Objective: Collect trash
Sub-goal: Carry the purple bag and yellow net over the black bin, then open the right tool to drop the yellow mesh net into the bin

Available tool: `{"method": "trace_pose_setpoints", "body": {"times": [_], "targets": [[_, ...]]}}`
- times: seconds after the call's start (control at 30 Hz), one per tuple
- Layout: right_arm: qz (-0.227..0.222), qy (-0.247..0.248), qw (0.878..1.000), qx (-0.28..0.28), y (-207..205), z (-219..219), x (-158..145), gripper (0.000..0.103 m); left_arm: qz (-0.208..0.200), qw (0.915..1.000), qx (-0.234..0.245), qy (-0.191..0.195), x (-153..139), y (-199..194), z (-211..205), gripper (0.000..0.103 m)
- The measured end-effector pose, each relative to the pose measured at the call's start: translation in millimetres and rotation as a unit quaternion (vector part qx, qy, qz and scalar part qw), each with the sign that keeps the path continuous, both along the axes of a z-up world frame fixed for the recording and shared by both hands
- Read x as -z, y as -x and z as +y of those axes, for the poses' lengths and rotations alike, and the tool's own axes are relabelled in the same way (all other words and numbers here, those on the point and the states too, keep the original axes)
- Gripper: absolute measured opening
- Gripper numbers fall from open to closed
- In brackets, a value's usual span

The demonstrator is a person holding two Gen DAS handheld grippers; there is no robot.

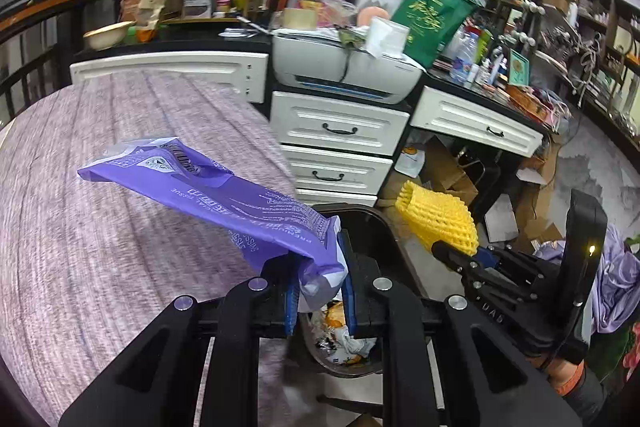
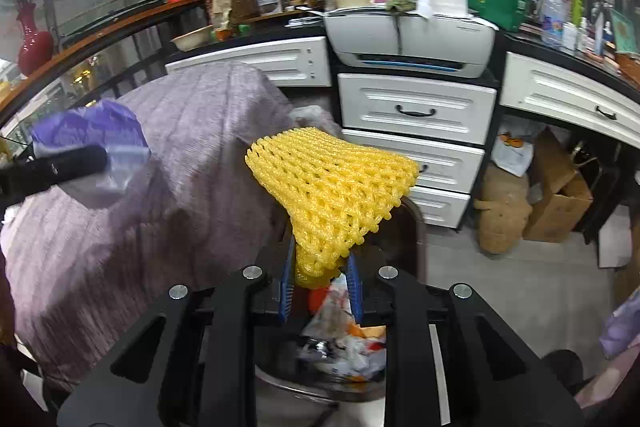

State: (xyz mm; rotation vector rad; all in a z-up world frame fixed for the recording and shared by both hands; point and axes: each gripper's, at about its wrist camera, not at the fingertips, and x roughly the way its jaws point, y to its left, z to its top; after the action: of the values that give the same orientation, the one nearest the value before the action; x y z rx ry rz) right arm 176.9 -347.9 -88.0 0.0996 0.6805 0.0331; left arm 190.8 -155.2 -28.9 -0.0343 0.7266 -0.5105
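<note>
Both pieces are picked up but not yet dropped. The left gripper (image 1: 320, 291) pinches the purple wrapper (image 1: 208, 195), the right gripper (image 2: 322, 283) the yellow net (image 2: 332, 183). Both hang over the bin (image 2: 280, 383), already part-filled, beside the bed's (image 1: 100, 227) corner. Only the release remains.

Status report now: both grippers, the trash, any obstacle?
Left gripper shut on purple wrapper. Right gripper shut on yellow foam net. Trash bin below both, already holding trash. Nothing in the way.
</note>
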Motion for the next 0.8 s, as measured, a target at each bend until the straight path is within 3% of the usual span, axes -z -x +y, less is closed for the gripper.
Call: {"method": "trace_pose_setpoints", "body": {"times": [0.37,0.63,0.7,0.8], "targets": [[0.026,0.001,0.999,0.043,20,-34,29,0.022,0.001,0.9992,0.028,-0.028,13,3,-42,0.018],[0.059,-0.001,0.996,0.068,5,-47,60,0.024,0.011,0.9981,0.04,-0.046,25,1,-57,0.018],[0.066,-0.01,0.995,0.077,1,-50,68,0.032,0.012,0.9979,0.041,-0.049,26,0,-59,0.018],[0.07,0.002,0.993,0.091,-5,-52,78,0.071,0.015,0.9977,0.042,-0.052,27,-2,-60,0.018]]}}
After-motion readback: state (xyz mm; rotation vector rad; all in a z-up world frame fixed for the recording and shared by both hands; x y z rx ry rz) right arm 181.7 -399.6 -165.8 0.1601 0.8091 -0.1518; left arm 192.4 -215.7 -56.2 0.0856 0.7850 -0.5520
